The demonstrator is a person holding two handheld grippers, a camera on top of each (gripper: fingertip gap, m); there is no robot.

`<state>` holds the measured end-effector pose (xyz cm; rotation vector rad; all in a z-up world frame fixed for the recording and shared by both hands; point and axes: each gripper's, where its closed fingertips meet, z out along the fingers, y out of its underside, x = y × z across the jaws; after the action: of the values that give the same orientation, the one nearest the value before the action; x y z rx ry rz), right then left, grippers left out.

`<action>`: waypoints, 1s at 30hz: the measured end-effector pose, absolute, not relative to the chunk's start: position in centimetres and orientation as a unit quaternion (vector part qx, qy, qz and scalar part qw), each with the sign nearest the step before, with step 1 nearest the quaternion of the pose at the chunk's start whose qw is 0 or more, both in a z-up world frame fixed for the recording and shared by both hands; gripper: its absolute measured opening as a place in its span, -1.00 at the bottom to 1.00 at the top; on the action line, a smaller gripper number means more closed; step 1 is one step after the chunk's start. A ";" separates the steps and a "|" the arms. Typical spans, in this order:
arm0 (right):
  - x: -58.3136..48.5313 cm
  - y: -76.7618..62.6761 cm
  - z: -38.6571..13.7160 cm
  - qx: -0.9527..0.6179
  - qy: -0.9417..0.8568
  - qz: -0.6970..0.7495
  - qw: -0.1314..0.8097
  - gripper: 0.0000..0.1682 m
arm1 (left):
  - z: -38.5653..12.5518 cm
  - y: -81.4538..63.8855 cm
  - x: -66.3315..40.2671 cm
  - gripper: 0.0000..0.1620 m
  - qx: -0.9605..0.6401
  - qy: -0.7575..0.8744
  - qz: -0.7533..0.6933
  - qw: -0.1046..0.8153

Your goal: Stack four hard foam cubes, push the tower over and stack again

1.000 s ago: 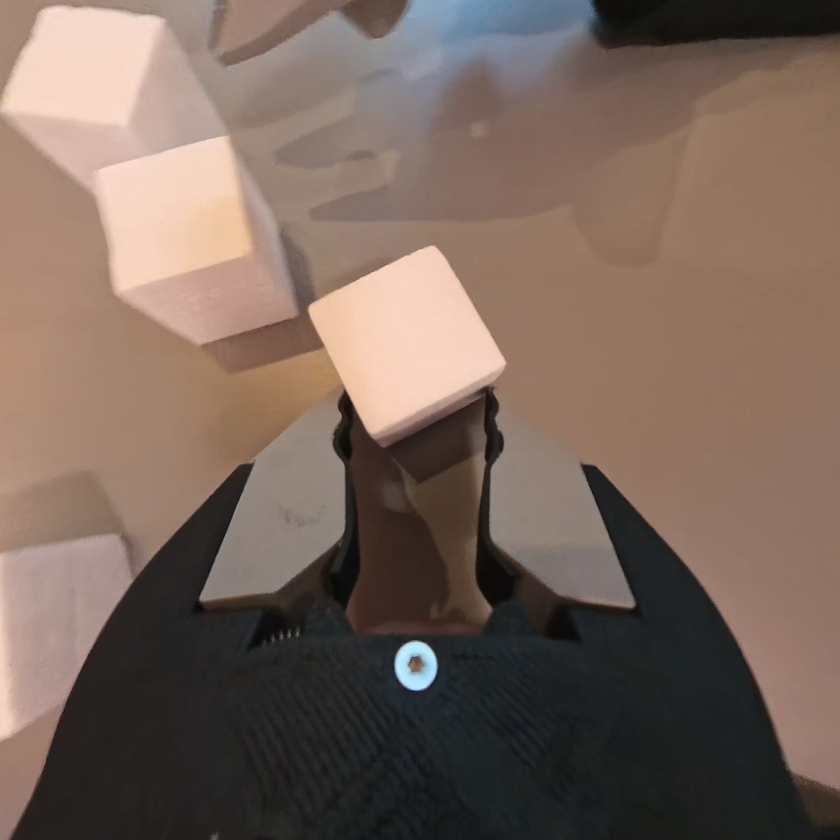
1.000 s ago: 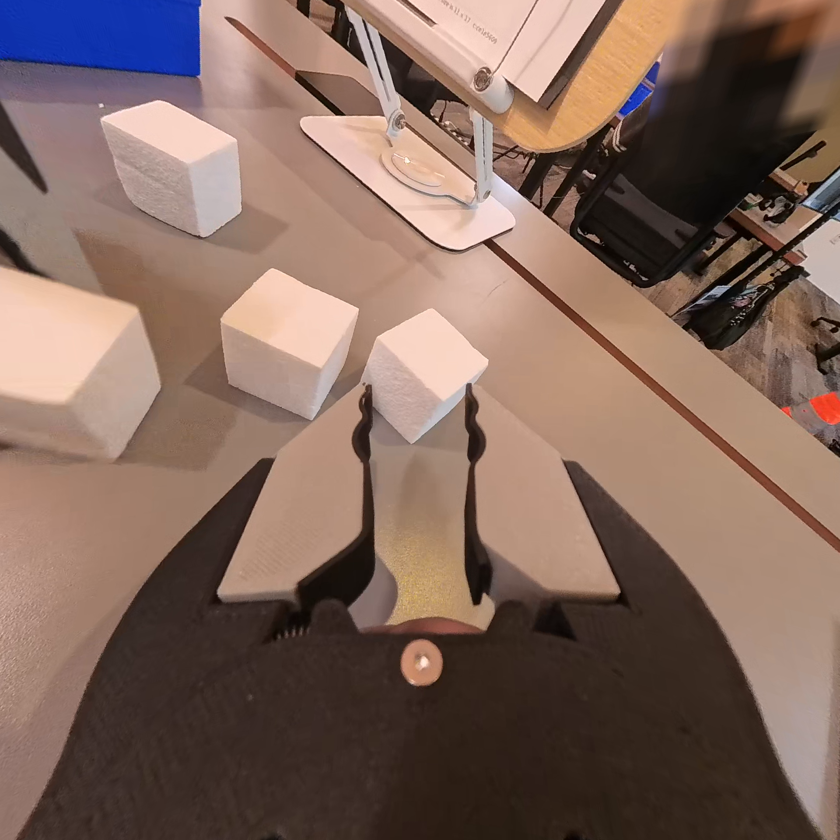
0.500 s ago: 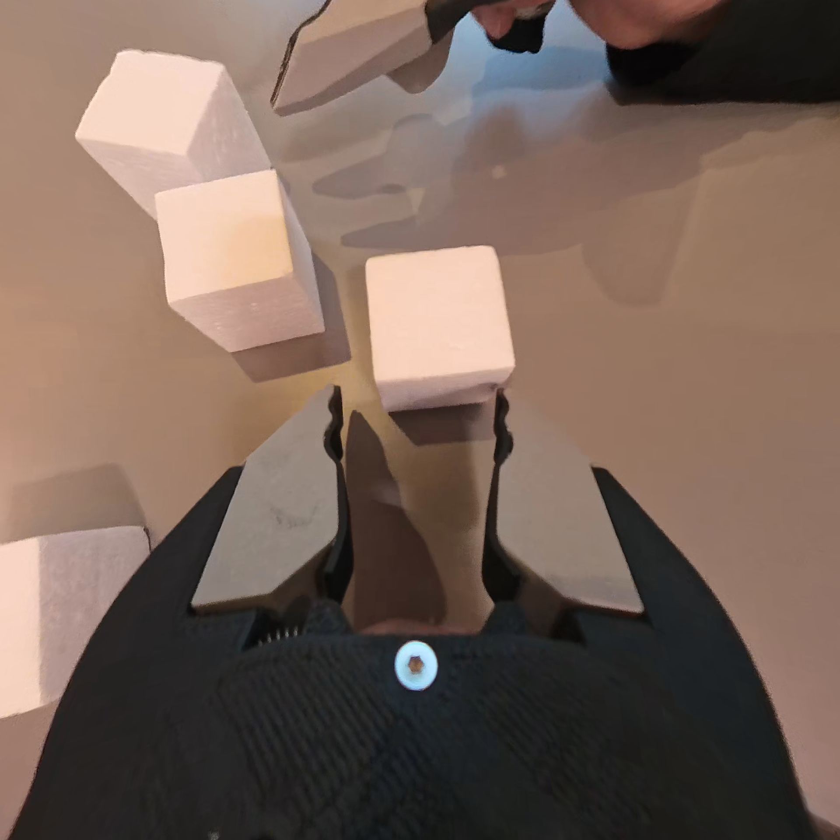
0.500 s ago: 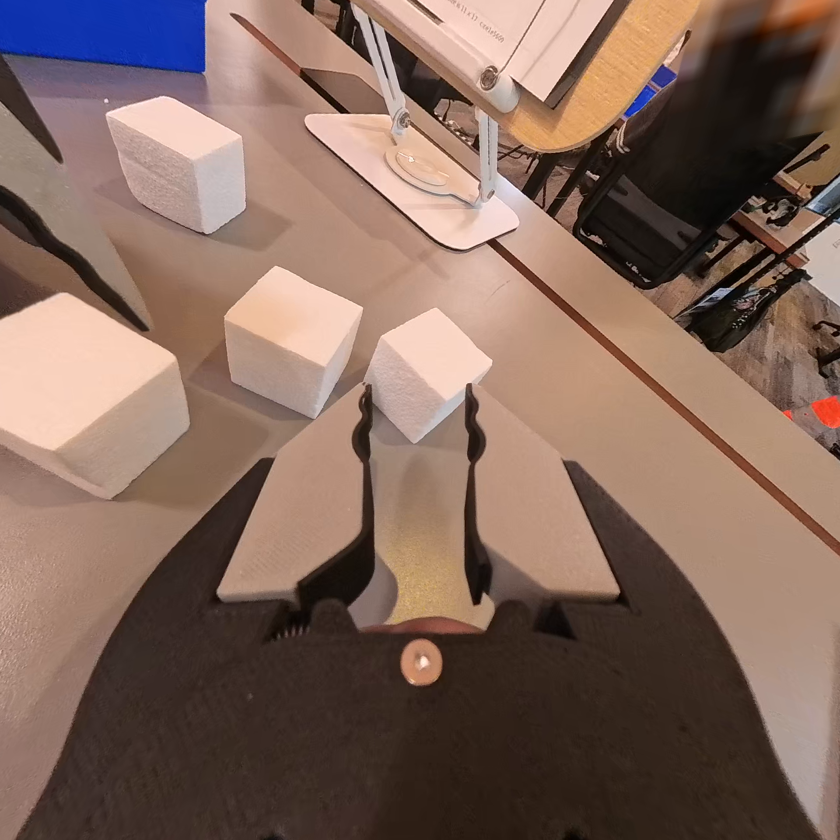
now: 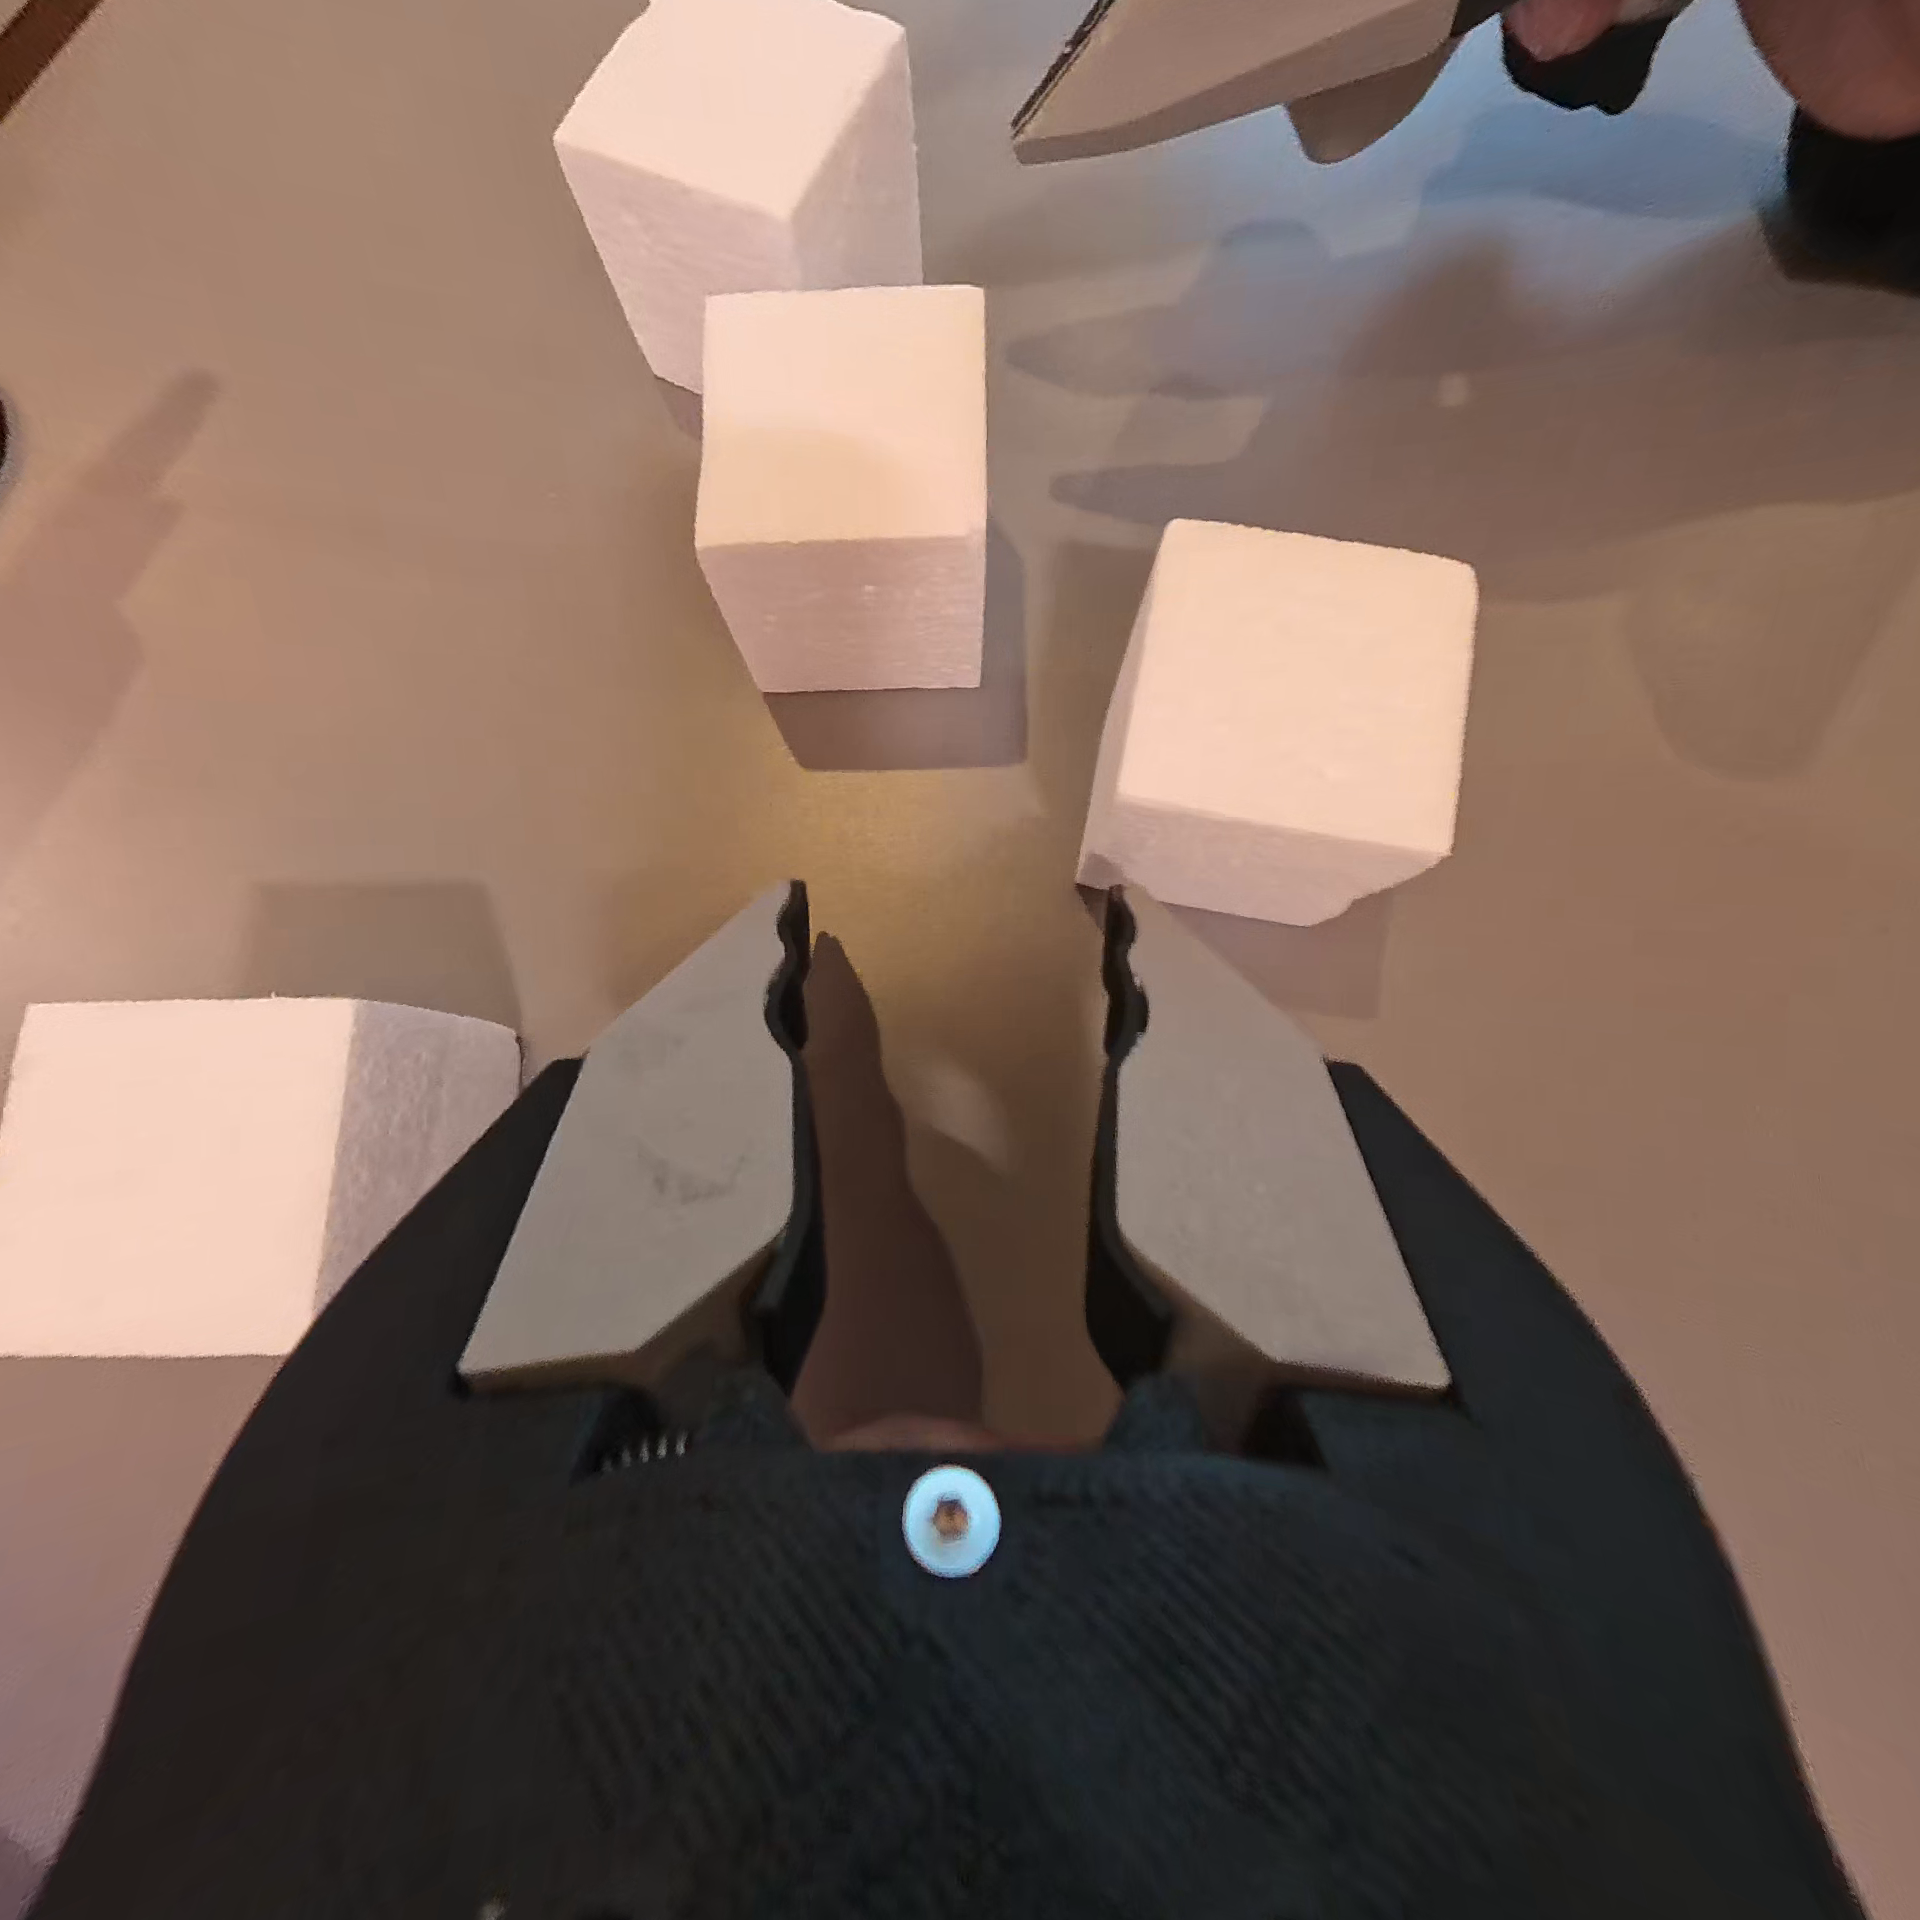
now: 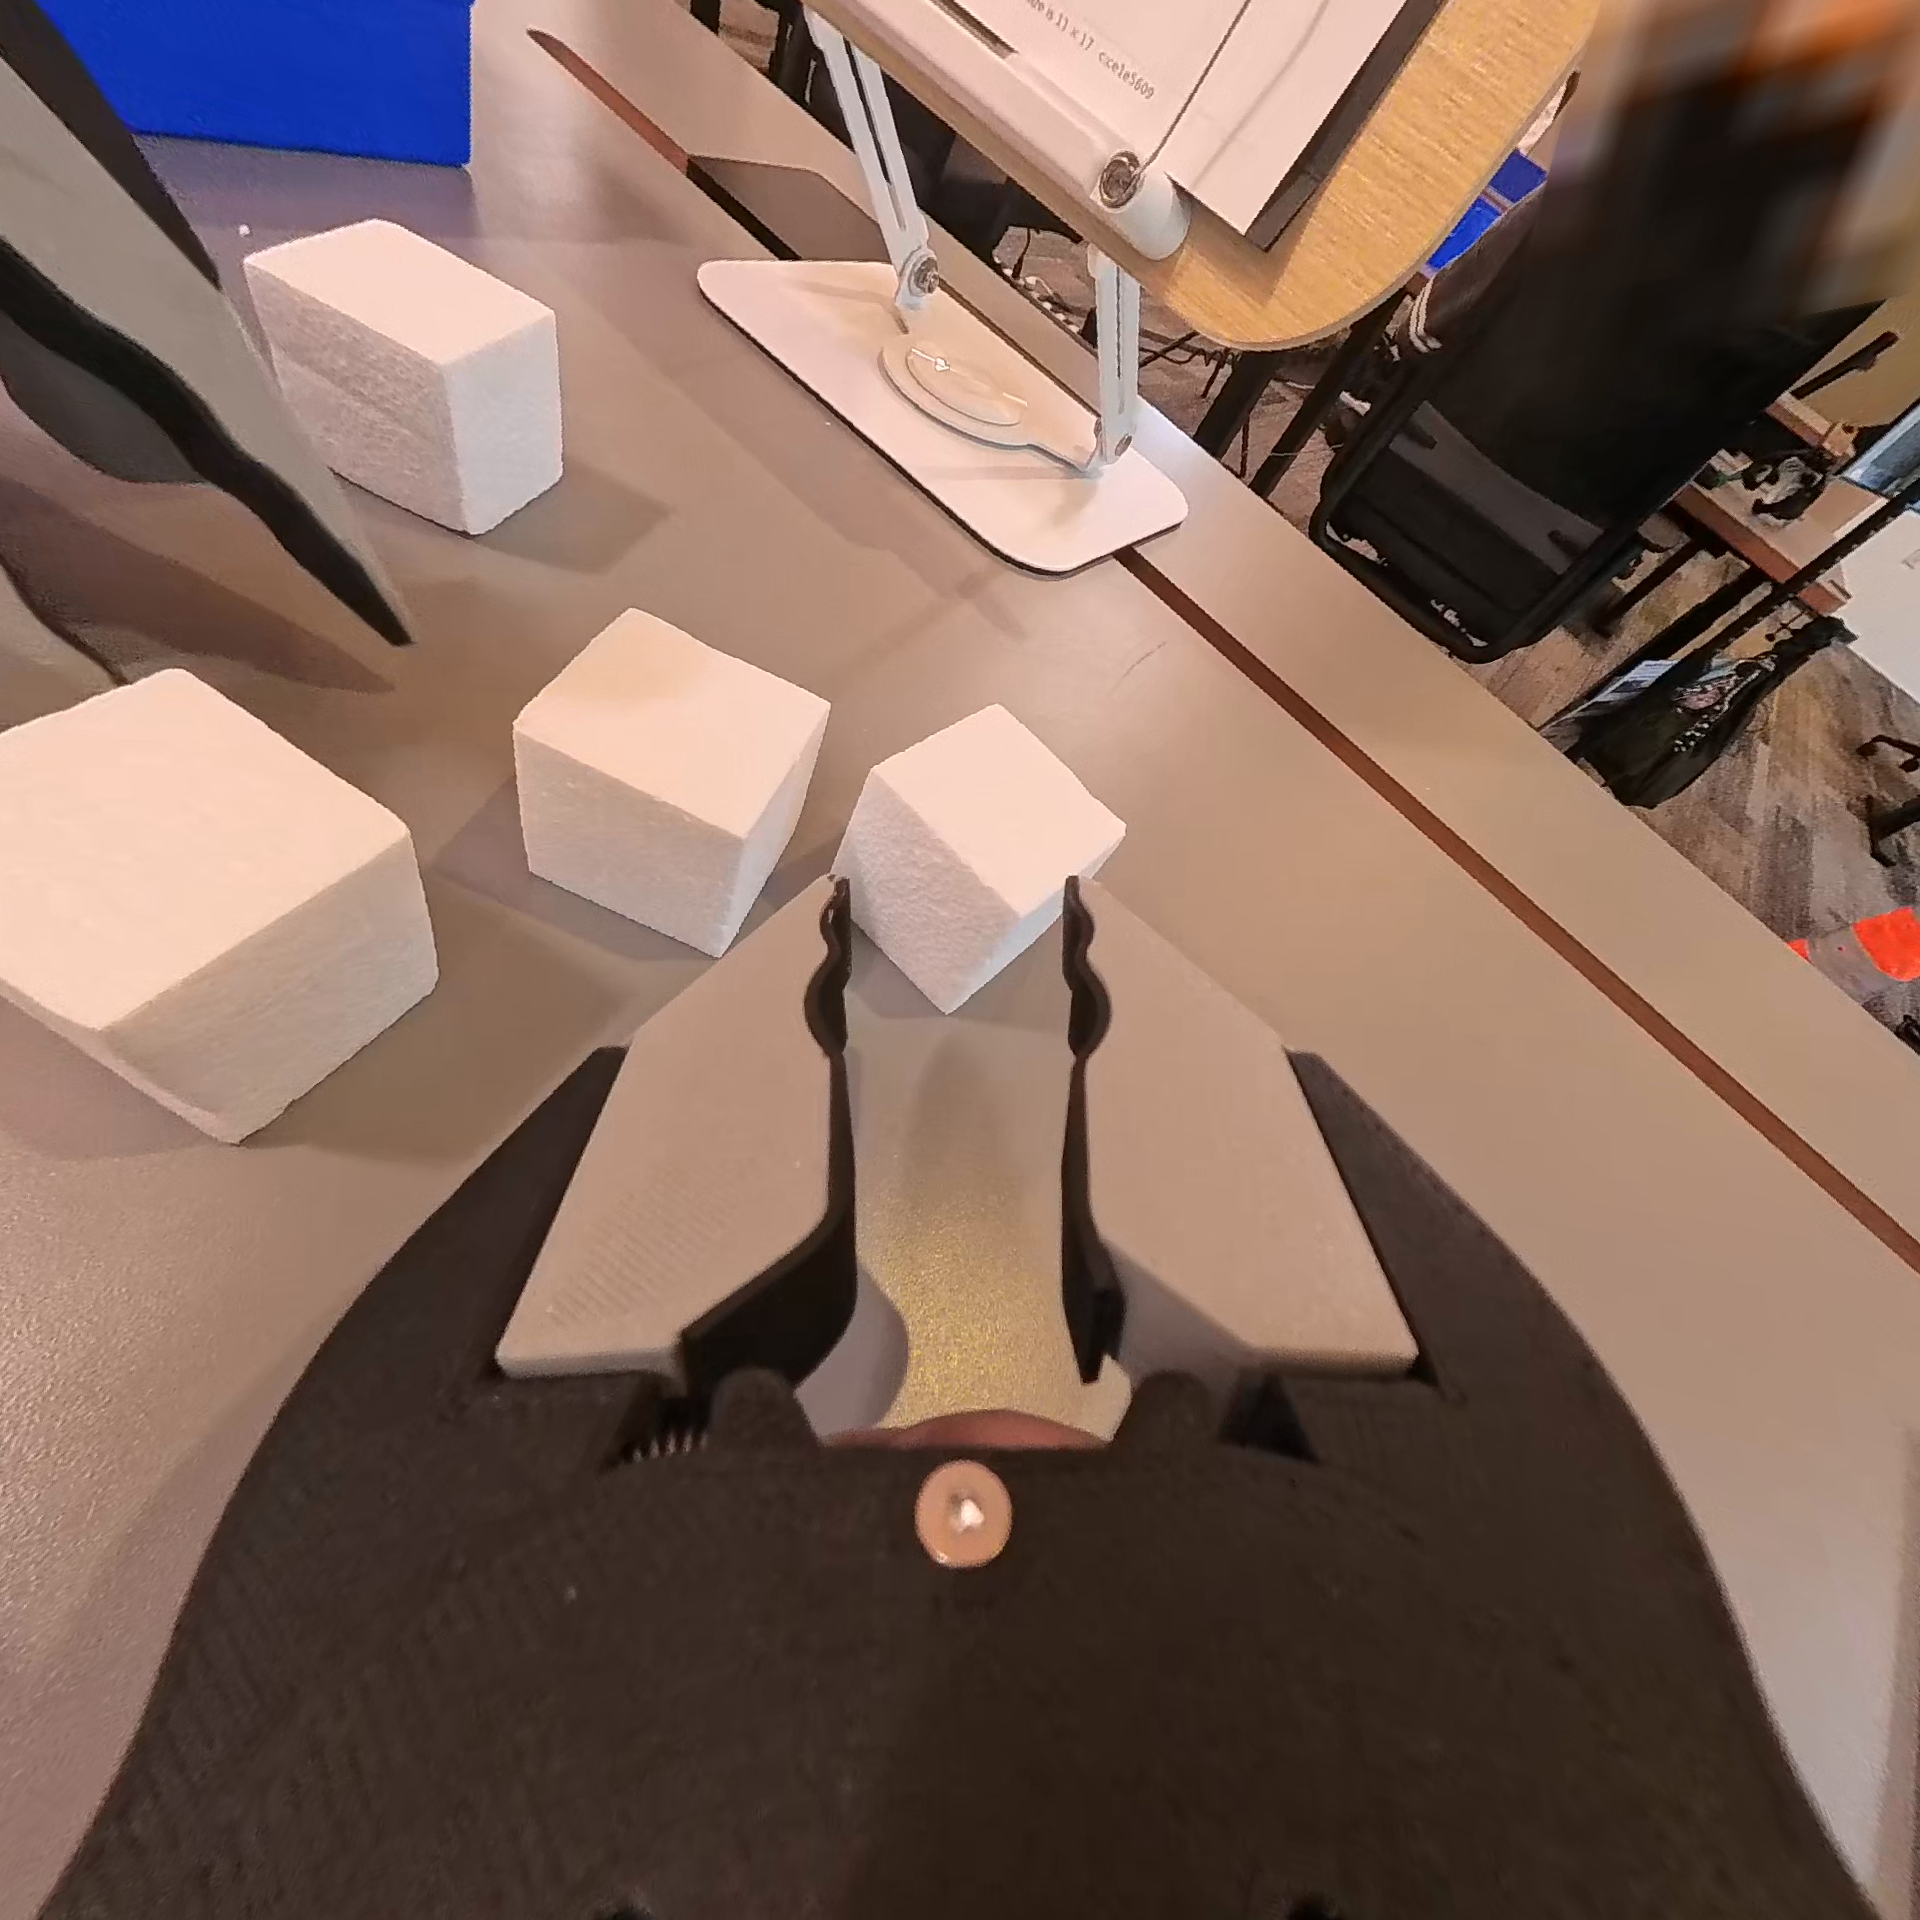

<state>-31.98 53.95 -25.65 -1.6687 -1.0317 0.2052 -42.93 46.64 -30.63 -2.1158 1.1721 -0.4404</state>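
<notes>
Several white foam cubes lie apart on the grey table [image 5: 1558,1039], none stacked. My left gripper [image 5: 956,914] is open and empty. One cube [image 5: 1288,717] sits just beyond its right fingertip, another [image 5: 842,488] straight ahead, a third [image 5: 748,177] farther off, and one [image 5: 177,1174] at its left side. My right gripper [image 6: 956,899] is open and empty, with a tilted-looking cube [image 6: 977,831] just beyond its fingertips. The right wrist view also shows the other cubes: the middle one [image 6: 665,800], the near left one [image 6: 197,894] and the far one [image 6: 405,374].
A white stand base [image 6: 935,384] with a tilted board stands at the far side. A blue box [image 6: 260,73] is at the back left. The table edge [image 6: 1558,935] runs diagonally on the right, with chairs beyond. The left gripper's finger [image 6: 156,416] shows at the left. Some 15 cm of space lies between my two pairs of fingers.
My left gripper has set its cube down on the table, opened and shifted left, so that cube now lies off its right fingertip. The right gripper has barely moved.
</notes>
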 end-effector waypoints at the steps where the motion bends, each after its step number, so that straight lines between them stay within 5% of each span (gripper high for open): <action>1: -32.0 54.0 -25.6 -0.705 -0.436 0.087 0.552 -0.55 | -30.6 46.7 -42.9 -0.32 -0.811 0.449 -0.164 0.337; 30: -31.9 54.1 -25.9 -0.708 -0.434 0.087 0.550 -0.55 | -29.5 42.7 -39.9 -0.25 -0.744 0.533 -0.233 0.328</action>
<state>-31.90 54.06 -25.85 -1.6755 -1.0275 0.2066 -39.89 42.75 -29.51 -1.9486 1.3955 -0.6098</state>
